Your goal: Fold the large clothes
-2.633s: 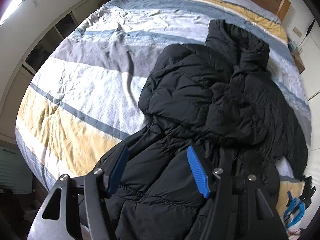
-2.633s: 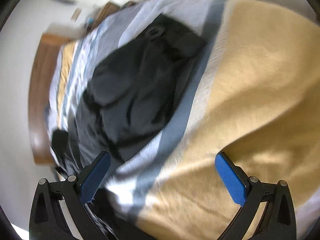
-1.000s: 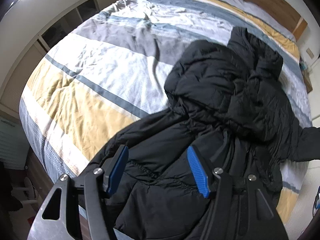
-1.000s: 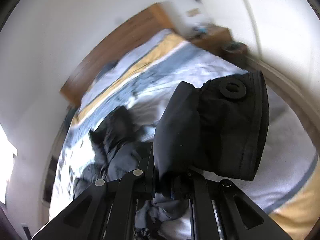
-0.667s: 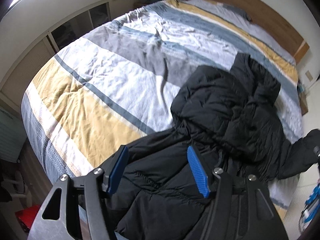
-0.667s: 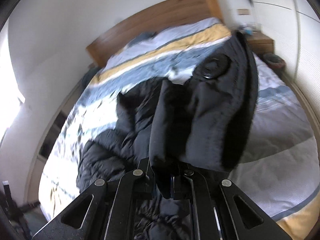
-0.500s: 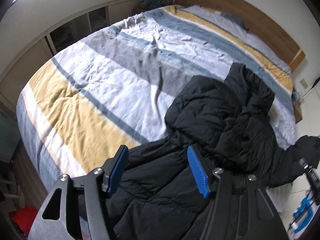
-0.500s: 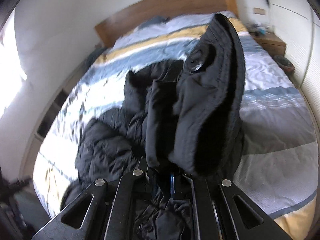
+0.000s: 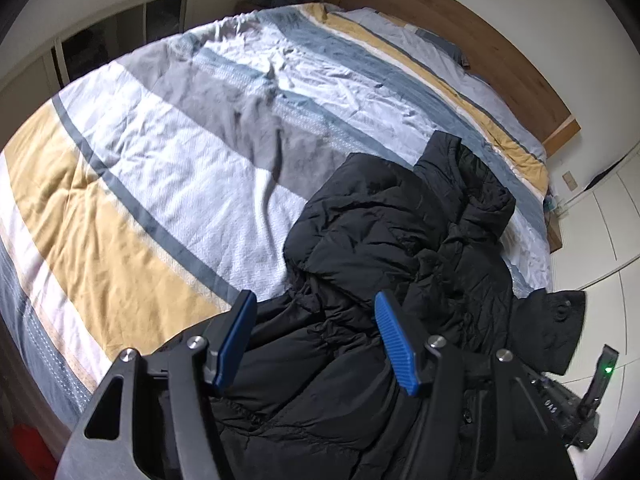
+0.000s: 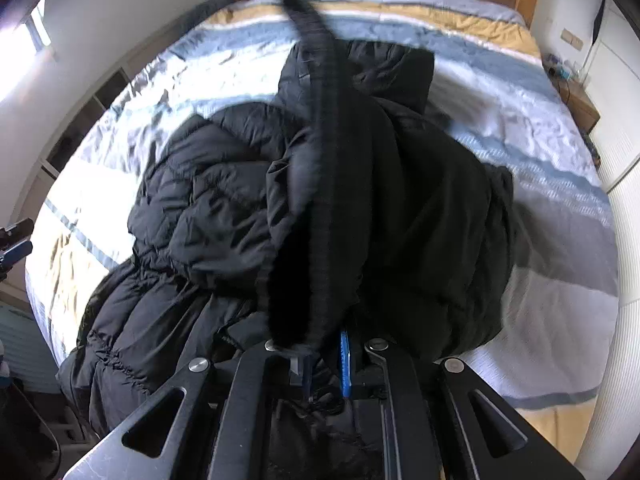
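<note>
A large black puffer jacket (image 9: 384,248) lies crumpled on the striped bed, its hem toward me. My left gripper (image 9: 316,340) is open and empty, hovering just above the jacket's lower part. My right gripper (image 10: 324,364) is shut on the jacket's sleeve cuff (image 10: 320,184) and holds it up over the jacket body (image 10: 208,208); the cuff stands edge-on and blurred in front of the camera. In the left wrist view the lifted sleeve (image 9: 548,328) hangs at the right with the right gripper's body (image 9: 580,408) below it.
The bed has a quilt (image 9: 132,184) striped in white, grey, blue and yellow. A wooden headboard (image 9: 460,20) stands at the far end. A bedside table (image 10: 580,100) is at the far right. Low cabinets (image 9: 100,40) line the left wall.
My right gripper closed on the sleeve cuff, lifted it off the bed and swung it over the jacket body. My left gripper stayed open above the hem, drifting slightly.
</note>
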The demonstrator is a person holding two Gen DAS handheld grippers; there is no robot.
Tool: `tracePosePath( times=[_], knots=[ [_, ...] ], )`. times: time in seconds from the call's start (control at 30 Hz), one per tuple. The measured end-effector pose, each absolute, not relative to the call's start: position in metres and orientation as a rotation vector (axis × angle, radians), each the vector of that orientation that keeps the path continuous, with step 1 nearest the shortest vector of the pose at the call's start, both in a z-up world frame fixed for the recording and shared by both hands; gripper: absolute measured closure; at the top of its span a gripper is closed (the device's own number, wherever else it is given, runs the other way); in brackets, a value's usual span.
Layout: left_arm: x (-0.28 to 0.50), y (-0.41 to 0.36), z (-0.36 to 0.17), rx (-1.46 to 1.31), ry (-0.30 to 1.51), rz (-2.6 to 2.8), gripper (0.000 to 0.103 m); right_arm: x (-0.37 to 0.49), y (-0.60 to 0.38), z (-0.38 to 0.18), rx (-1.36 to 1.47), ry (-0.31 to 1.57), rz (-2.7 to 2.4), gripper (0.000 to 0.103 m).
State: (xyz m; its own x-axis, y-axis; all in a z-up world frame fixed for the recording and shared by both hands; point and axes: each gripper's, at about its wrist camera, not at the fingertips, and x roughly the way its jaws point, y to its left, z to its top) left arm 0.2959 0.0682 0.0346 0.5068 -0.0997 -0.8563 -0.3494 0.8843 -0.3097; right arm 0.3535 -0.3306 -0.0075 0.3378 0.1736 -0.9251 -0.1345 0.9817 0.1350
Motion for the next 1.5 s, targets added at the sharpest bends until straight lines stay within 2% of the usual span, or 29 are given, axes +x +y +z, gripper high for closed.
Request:
tracePosePath(
  times=[0.37, 0.47, 0.6, 0.67, 0.83, 1.1, 1.5],
  knots=[
    [0.282, 0.141, 0.000, -0.548, 1.097, 0.229, 0.043, 0.353, -0.284, -0.046, 0.125, 1.354, 0.195, 0.086],
    [0.287, 0.148, -0.001, -0.533, 1.103, 0.212, 0.044, 0.350, -0.278, -0.043, 0.149, 1.348, 0.187, 0.077],
    [0.299, 0.143, -0.005, -0.492, 1.116, 0.163, 0.043, 0.340, -0.283, -0.033, 0.191, 1.321, 0.147, 0.070],
    [0.309, 0.133, -0.010, -0.473, 1.132, 0.127, 0.043, 0.337, -0.292, -0.028, 0.200, 1.310, 0.109, 0.063],
    [0.332, 0.082, -0.018, -0.358, 1.145, 0.006, 0.043, 0.326, -0.332, -0.017, 0.238, 1.265, -0.008, 0.061],
    [0.362, -0.047, -0.021, -0.190, 1.161, -0.191, 0.043, 0.339, -0.395, -0.019, 0.195, 1.194, -0.051, 0.057],
    [0.426, -0.224, -0.042, -0.114, 1.108, -0.355, 0.043, 0.399, -0.456, -0.061, 0.208, 1.114, 0.001, 0.055]
  ],
)
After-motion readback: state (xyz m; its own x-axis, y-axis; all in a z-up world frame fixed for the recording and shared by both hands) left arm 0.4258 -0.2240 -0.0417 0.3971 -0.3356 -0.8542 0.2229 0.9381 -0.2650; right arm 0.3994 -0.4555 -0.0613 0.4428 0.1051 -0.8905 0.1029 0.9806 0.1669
